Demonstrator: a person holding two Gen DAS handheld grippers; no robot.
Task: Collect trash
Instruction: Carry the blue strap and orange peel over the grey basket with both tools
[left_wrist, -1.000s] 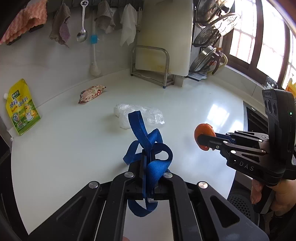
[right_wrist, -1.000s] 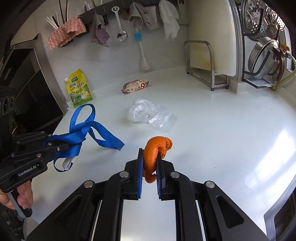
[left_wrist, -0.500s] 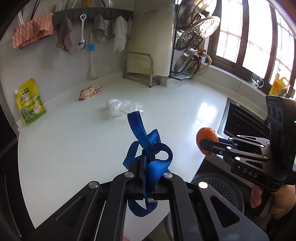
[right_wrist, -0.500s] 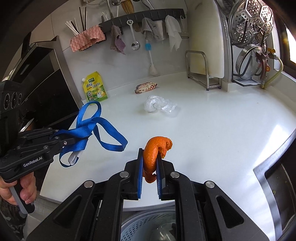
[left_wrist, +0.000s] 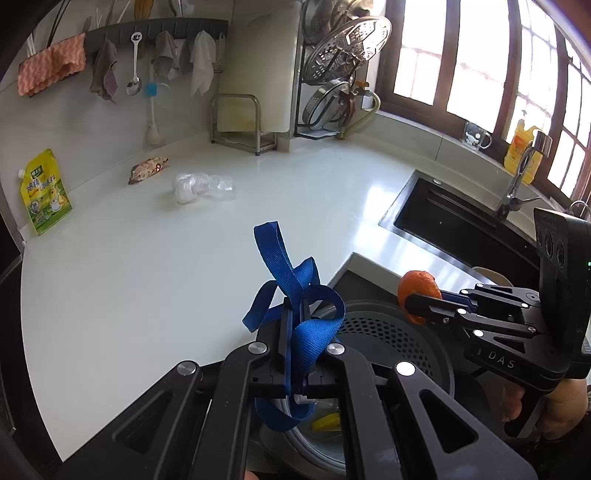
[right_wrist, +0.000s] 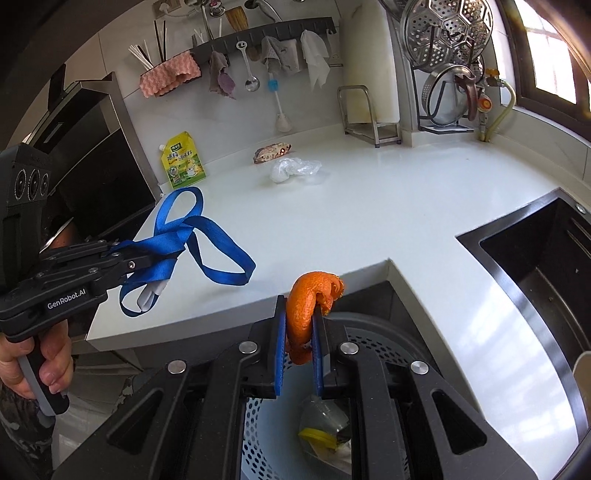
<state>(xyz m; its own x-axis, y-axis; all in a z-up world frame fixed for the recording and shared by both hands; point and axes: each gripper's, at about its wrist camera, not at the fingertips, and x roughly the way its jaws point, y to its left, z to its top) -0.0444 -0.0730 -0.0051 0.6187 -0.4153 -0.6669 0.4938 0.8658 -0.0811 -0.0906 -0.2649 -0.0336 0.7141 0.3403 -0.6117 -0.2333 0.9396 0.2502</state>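
Observation:
My left gripper (left_wrist: 294, 314) is shut on a tangled blue strap (left_wrist: 291, 284), whose loops hang out in front of it; the same strap (right_wrist: 192, 236) and left gripper (right_wrist: 147, 260) show at the left of the right wrist view. A curl of orange peel (right_wrist: 308, 306) is pinched in my right gripper (right_wrist: 299, 321), also seen as the orange peel (left_wrist: 419, 288) at the right of the left wrist view. Both grippers hover past the counter's front edge, over a perforated grey trash bin (right_wrist: 391, 354) holding a cup and yellow scraps. A crumpled clear plastic bag (left_wrist: 201, 186) and a snack wrapper (left_wrist: 147, 170) lie far back on the white counter (left_wrist: 147, 266).
A yellow refill pouch (left_wrist: 44, 192) leans on the back wall. A dark sink (left_wrist: 461, 225) with a tap is set into the counter at the right. A cutting board rack and pot lid rack (left_wrist: 343, 85) stand at the back. Cloths and utensils hang on a wall rail.
Both grippers have pulled back from over the counter with their loads, so the counter edge, the sink and the trash bin below have come into view. Neither grip changed.

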